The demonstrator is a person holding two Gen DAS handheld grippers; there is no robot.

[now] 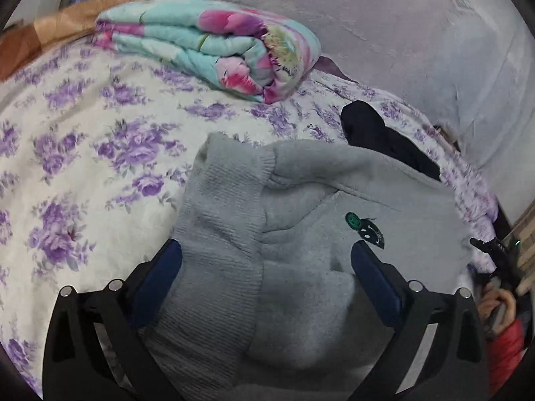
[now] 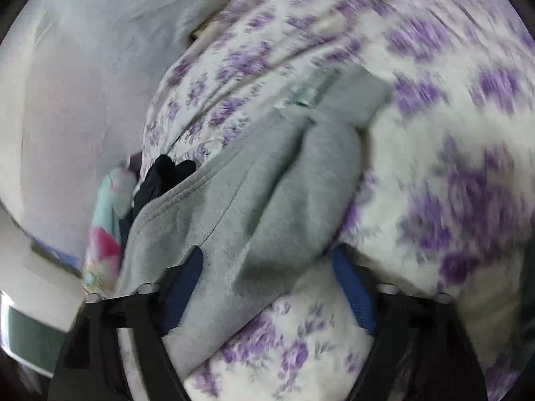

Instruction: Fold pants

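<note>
Left gripper (image 1: 267,260) stands with its jaws wide apart, low over a bed. Its two blue pads (image 1: 172,260) flank the grey pants (image 1: 301,200) without squeezing them. The pants lie bunched on the flowered sheet (image 1: 83,167), with the ribbed band running up between the fingers and a small green and black patch (image 1: 364,229) near the right-hand finger. Beyond the pants a dark garment (image 1: 384,140) lies on the sheet, just beside their far edge. Farther back rests a folded quilt (image 1: 207,46) in turquoise and pink, well apart from the pants. At the right rim of this view a hand (image 1: 500,302) with a red sleeve (image 1: 505,351) shows beside a black device; what it grips is too small to tell.

Right gripper (image 2: 267,267), seen through its own blurred camera, also has its jaws apart. One blue pad (image 2: 185,284) sits at the left against the grey cloth and the other at the right by the cloth's edge. The pants (image 2: 267,193) stretch away from between the fingers as a long folded heap across the sheet (image 2: 451,183). Whether either pad presses the cloth cannot be told through the blur. The dark garment (image 2: 164,173) peeks out at the pants' left edge, and the quilt (image 2: 107,227) lies just beyond it.
</note>
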